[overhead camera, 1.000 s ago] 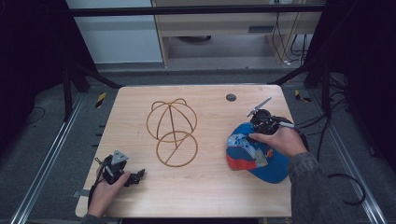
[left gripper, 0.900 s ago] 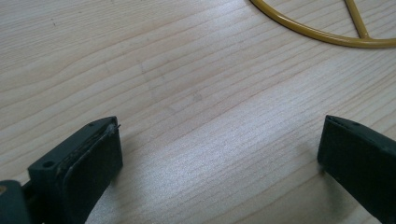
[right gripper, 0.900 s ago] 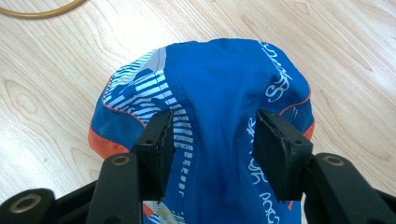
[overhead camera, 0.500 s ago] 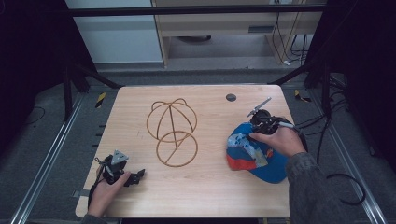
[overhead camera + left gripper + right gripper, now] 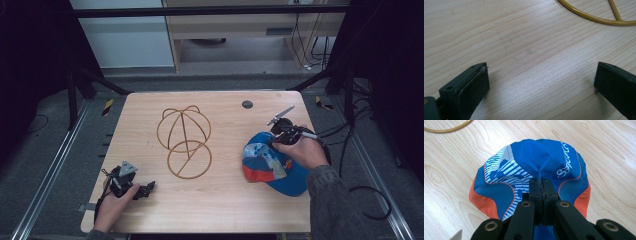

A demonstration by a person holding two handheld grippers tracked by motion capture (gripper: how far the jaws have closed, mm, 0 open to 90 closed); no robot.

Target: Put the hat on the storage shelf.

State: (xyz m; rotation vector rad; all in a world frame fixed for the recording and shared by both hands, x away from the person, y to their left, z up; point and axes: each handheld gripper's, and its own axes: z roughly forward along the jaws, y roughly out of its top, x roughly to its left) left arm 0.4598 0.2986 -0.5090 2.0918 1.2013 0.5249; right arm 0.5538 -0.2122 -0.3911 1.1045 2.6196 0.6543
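At a light wooden table (image 5: 220,200), the right gripper (image 5: 541,183), whose 2 black jaws have just been closing, now pinches a fold of fabric at the crown of a blue cap (image 5: 536,162), the pads pressed almost flat together with the cloth bunched between them. The cap, blue with white stripes, white lettering and orange mesh side panels, lies on the right side of the table near the front edge, touching the wood; in the high view its long axis runs on a slant from the table's middle toward the right front corner, and its striped, orange-edged end points toward the middle of the table. The person's right hand (image 5: 300,150) rests over the cap's far edge, holding the gripper there. At the left front corner, the left gripper (image 5: 541,82) sits low over bare wood in the person's left hand (image 5: 112,207), its 2 jaws spread wide with nothing between them. A yellow wire cap frame (image 5: 184,142), 1 dome joined to 1 ring, lies between the 2 grippers near the table's middle, well apart from the cap.
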